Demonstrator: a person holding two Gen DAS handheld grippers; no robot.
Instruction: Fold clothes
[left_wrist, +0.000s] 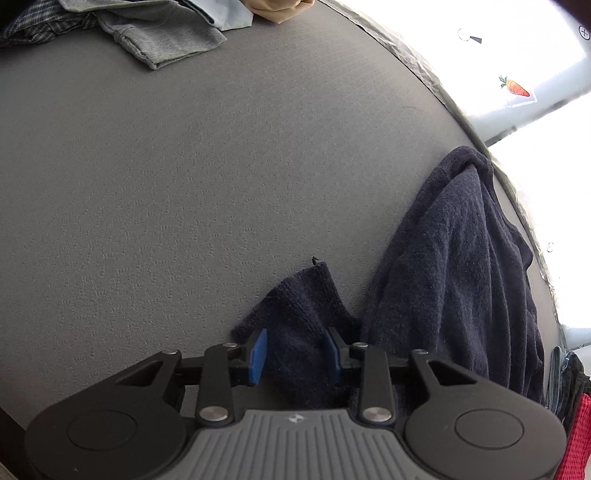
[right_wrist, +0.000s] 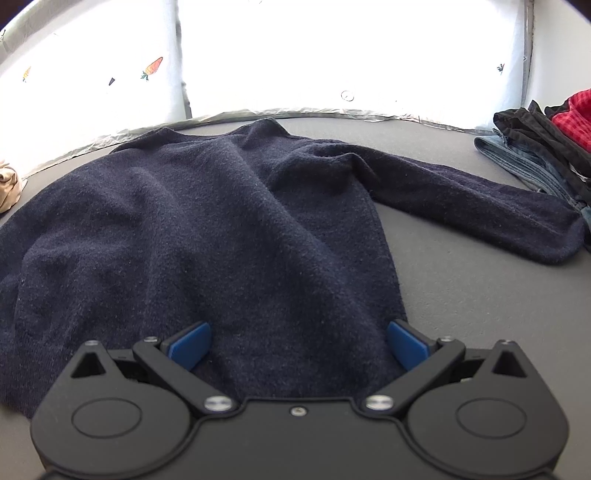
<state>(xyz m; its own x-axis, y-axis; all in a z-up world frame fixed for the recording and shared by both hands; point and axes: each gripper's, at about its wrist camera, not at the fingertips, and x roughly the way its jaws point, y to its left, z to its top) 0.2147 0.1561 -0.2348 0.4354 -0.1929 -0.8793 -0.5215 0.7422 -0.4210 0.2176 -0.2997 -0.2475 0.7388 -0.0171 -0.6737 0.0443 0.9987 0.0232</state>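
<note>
A navy knit sweater lies spread on the grey table, neck toward the far edge, with one sleeve stretched out to the right. My right gripper stands wide open over the sweater's near hem, its blue pads on either side of the fabric. In the left wrist view the sweater bunches along the right, and a corner of it runs between the pads of my left gripper. Those jaws stand partly closed around that corner, and the left blue pad still shows its face.
Crumpled grey and plaid clothes lie at the table's far left, next to a tan cloth. A stack of jeans, black and red garments sits at the right. A white carrot-print sheet lies beyond the table edge.
</note>
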